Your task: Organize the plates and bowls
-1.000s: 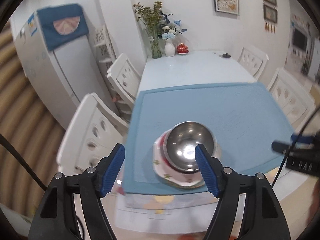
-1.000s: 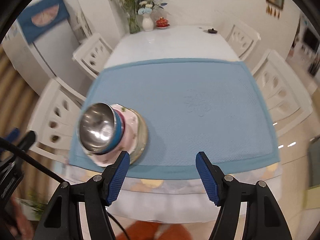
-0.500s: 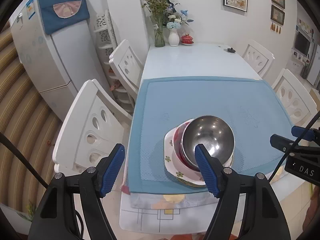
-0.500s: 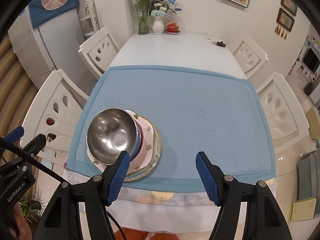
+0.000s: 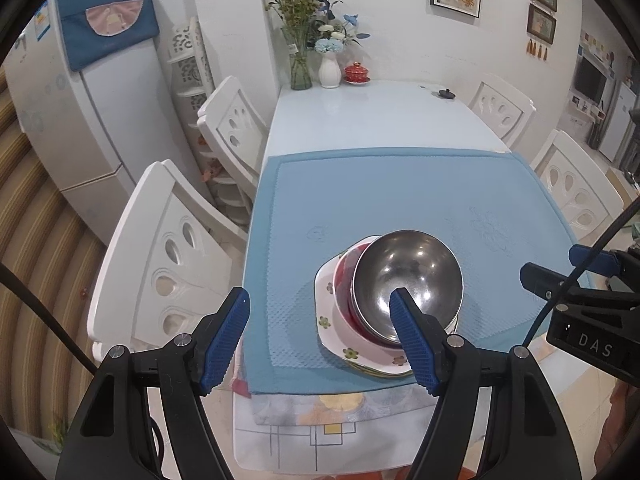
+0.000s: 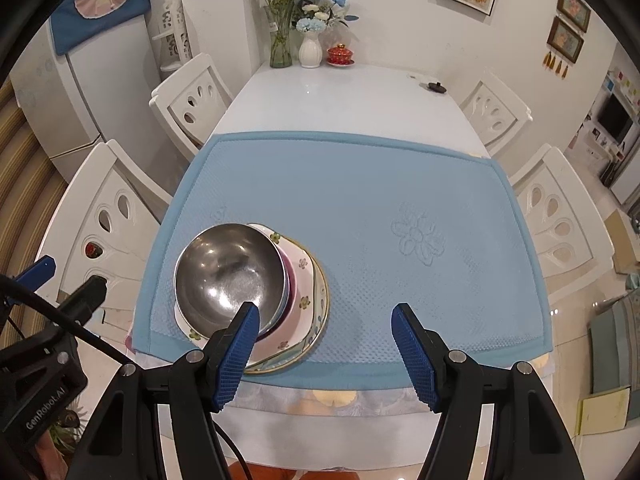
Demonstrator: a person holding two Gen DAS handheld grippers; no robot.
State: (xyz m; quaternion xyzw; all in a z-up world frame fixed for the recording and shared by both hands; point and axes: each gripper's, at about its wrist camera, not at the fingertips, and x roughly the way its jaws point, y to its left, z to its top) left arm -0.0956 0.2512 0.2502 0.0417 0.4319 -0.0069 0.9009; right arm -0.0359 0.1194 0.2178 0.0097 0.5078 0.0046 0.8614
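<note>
A steel bowl [image 5: 408, 280] sits on top of a stack: a red and pink bowl [image 5: 343, 280] under it, then a white flowered plate [image 5: 328, 320], near the front left of the blue mat [image 5: 400, 188]. The steel bowl [image 6: 228, 276], the pink bowl [image 6: 294, 284] and the flowered plate [image 6: 310, 304] also show in the right wrist view, on the mat [image 6: 380, 200]. My left gripper [image 5: 320, 312] is open and empty, held above and in front of the stack. My right gripper [image 6: 326, 328] is open and empty, just right of the stack.
White chairs stand along both sides of the table [image 6: 132, 220] [image 6: 560, 208]. Flower vases [image 6: 310, 50] and a red lidded cup [image 6: 340, 55] stand at the far end. A fridge [image 5: 92, 120] stands at the left. The table's front edge [image 6: 320, 420] lies below the grippers.
Both grippers have pulled back and up from the stack and the views have steadied. The stack has not moved on the mat. Both stay open.
</note>
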